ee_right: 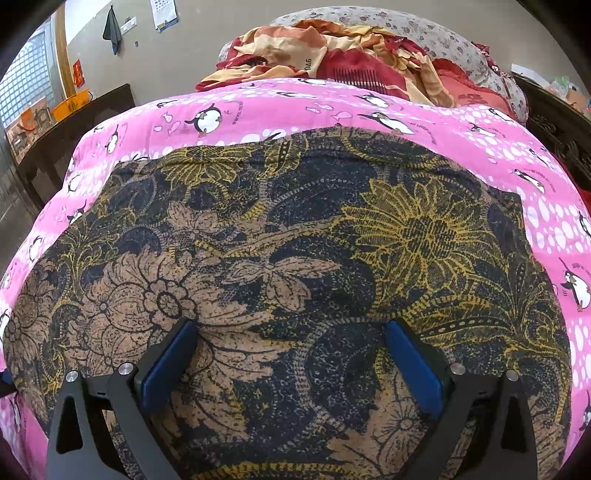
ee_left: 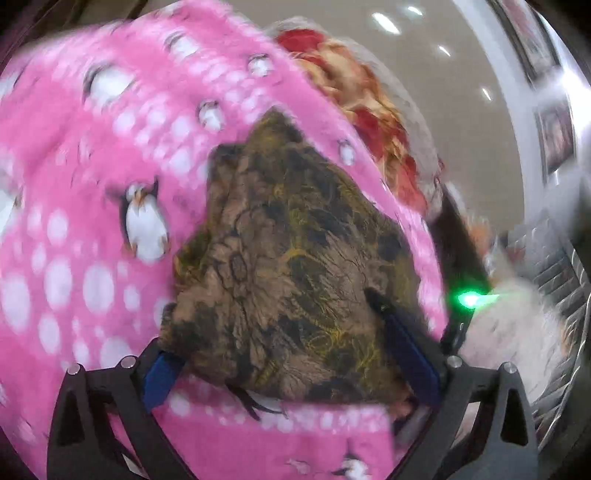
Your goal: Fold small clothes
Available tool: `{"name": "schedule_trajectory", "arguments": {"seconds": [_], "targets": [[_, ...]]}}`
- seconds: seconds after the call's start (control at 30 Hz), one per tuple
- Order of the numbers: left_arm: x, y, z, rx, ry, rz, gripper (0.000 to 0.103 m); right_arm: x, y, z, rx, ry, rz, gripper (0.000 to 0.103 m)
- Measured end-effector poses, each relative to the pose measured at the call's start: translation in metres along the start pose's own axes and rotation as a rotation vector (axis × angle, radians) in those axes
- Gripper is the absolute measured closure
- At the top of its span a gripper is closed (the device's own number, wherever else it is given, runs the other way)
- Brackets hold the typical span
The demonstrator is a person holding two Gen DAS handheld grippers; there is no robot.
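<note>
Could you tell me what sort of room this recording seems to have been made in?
Most likely a home bedroom. The floral garment lies on a pink penguin-print bedsheet, a rumpled red-and-cream blanket and a flowered pillow are heaped behind it, and a calendar hangs on the wall.

Both wrist views look forward over the pink sheet (ee_right: 258, 107): the right sits close above it, the left farther off, tilted and blurred. Both share the sheet.

Left hand-held gripper (ee_left: 288, 339) and right hand-held gripper (ee_right: 291, 354) both spread wide, pointing downward.
</note>
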State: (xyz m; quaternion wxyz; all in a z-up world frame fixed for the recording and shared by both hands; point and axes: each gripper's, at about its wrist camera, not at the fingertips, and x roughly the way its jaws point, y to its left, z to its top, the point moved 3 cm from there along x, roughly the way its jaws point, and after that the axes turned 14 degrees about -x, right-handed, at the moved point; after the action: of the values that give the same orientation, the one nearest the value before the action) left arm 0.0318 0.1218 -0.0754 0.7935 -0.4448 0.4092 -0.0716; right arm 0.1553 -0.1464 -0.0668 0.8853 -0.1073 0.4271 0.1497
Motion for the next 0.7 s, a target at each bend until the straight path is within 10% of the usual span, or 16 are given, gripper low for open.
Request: {"name": "schedule_trajectory", "arguments": {"seconds": [0.23, 0.43, 0.6, 0.7], "targets": [[-0.008, 0.026, 0.011, -0.152, -0.114, 0.054, 0.011, -0.004, 0.001, 0.005, 0.0, 0.015, -0.01, 0.0], [-0.008, 0.029, 0.007, -0.137, -0.135, 0.123, 0.068, -0.026, 0.017, 0.083, -0.047, 0.084, 0.075, 0.008], [0.0, 0.029, 0.003, -0.124, -0.108, 0.098, 0.065, -0.014, 0.08, 0.172, -0.207, 0.143, 0.334, 0.005], [-0.001, 0.032, 0.0, -0.181, -0.054, -0.008, 0.041, 0.015, 0.12, 0.199, -0.286, 0.225, 0.392, 0.005]]}}
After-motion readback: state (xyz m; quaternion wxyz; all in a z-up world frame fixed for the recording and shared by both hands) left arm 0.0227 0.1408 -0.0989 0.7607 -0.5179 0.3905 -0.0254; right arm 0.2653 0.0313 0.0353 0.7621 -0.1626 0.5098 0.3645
